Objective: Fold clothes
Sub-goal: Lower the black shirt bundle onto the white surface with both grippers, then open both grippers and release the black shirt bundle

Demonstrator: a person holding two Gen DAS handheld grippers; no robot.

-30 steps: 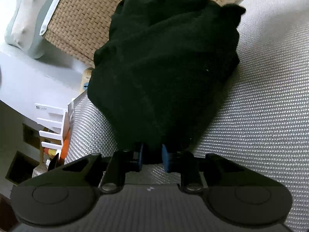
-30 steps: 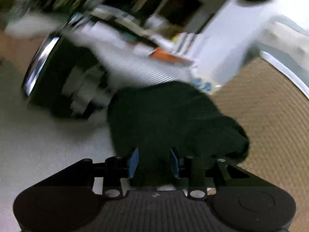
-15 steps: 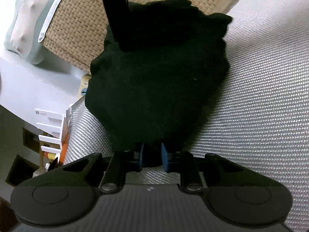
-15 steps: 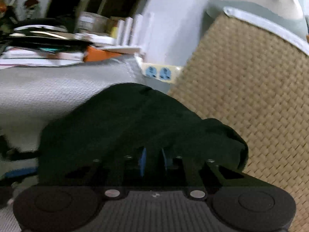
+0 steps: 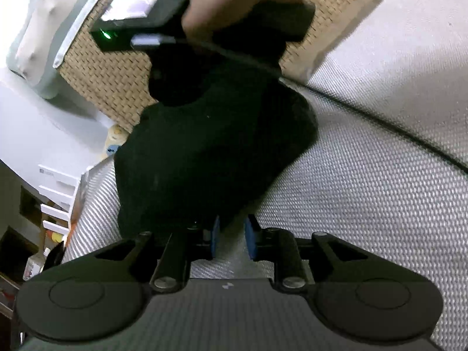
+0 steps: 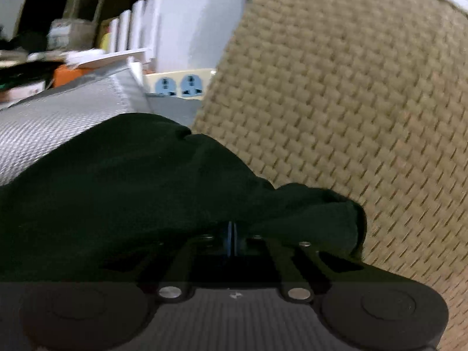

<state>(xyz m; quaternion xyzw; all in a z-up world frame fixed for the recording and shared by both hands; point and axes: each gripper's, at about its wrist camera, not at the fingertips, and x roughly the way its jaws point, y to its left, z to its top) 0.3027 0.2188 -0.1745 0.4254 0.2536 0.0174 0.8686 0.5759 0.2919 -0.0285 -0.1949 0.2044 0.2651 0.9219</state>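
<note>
Now one black garment [image 5: 210, 158], two claws, left claw [image 5: 231, 235] pinching its edge, right claw [image 6: 232, 238] pressed together on it.

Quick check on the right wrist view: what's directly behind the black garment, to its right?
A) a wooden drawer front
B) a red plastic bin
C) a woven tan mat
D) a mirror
C: in the right wrist view the black garment lies with its right edge against a woven tan mat that fills the right side of the picture; the grey textured surface is on its left.
</note>
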